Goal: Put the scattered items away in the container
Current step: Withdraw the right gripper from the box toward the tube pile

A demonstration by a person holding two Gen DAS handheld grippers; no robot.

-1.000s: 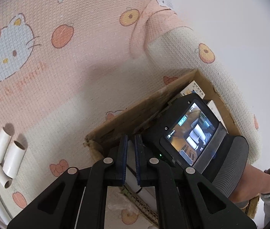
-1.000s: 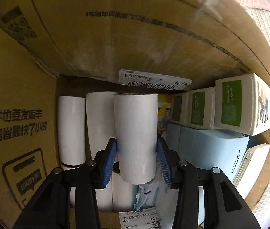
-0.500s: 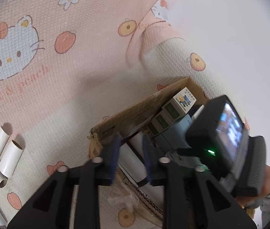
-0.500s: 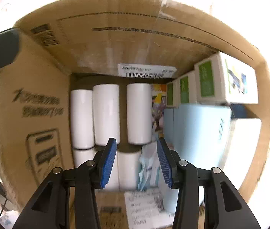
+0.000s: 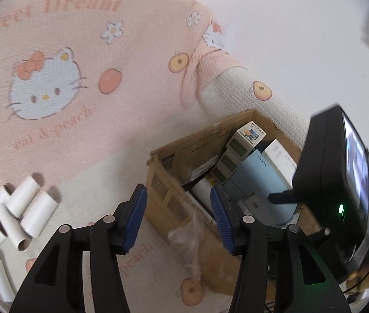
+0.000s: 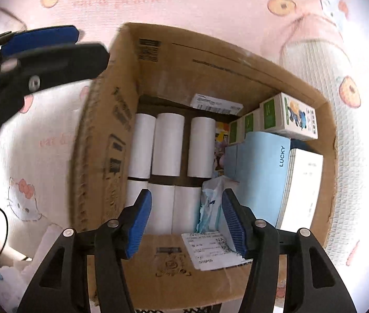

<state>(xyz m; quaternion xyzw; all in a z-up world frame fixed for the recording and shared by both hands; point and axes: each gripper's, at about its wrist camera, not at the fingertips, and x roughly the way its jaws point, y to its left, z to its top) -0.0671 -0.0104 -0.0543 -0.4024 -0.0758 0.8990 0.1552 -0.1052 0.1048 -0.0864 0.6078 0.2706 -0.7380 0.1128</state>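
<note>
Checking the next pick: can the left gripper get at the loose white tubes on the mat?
Probably yes. The left gripper, jaws opening and empty, has bare mat between it and the tubes; the cardboard box sits on the other side.

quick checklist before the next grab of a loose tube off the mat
1. Left gripper empty: ok, jaws opening, nothing between them.
2. Right gripper empty: ok, jaws opening above the box, nothing between them.
3. Loose tubes left on the mat: ok, a heap at lower left of the left wrist view.
4. Heap easy to grip singly: not ok, the tubes overlap and touch.
5. Room in the box: ok, a gap shows between tubes in the upper row.
6. Exact count of loose tubes: cannot tell, some run out of view.
</note>
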